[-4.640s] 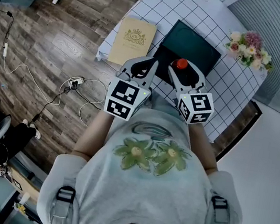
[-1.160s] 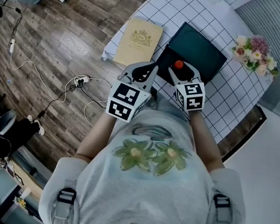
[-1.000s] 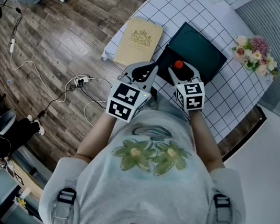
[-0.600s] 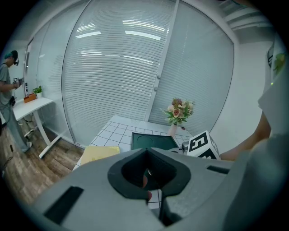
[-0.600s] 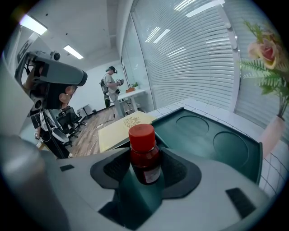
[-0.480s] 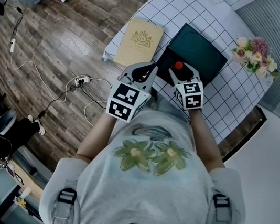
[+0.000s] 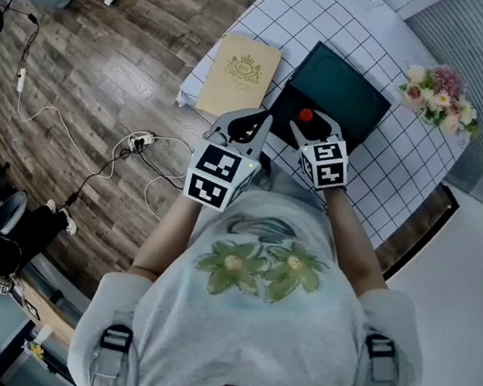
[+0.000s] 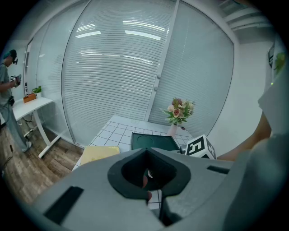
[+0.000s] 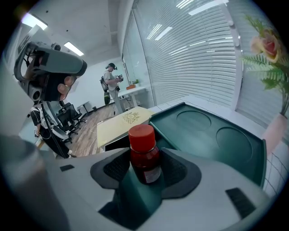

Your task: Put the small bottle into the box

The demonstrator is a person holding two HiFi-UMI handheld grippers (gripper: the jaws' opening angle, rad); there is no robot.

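Observation:
A small bottle (image 7: 306,115) with a red cap and dark red body stands upright between the jaws of my right gripper (image 7: 309,125), which is shut on it. In the right gripper view the small bottle (image 9: 144,155) fills the middle of the right gripper (image 9: 143,168). Just beyond it lies the open dark green box (image 9: 212,135) with two round recesses. In the head view the bottle hangs over the near edge of the green box (image 7: 342,83). My left gripper (image 7: 256,117) is shut and empty, left of the box. The left gripper (image 8: 147,153) points toward the box (image 8: 151,140).
A gold box lid (image 7: 239,68) lies left of the box at the table's edge. A vase of flowers (image 7: 439,90) stands at the far right of the white grid tablecloth (image 7: 394,158). Cables (image 7: 131,140) trail on the wooden floor. A person (image 9: 111,83) stands far off.
Since the earliest frame my right gripper has carried the bottle down nearer the box's near edge. Over the last second almost nothing has moved.

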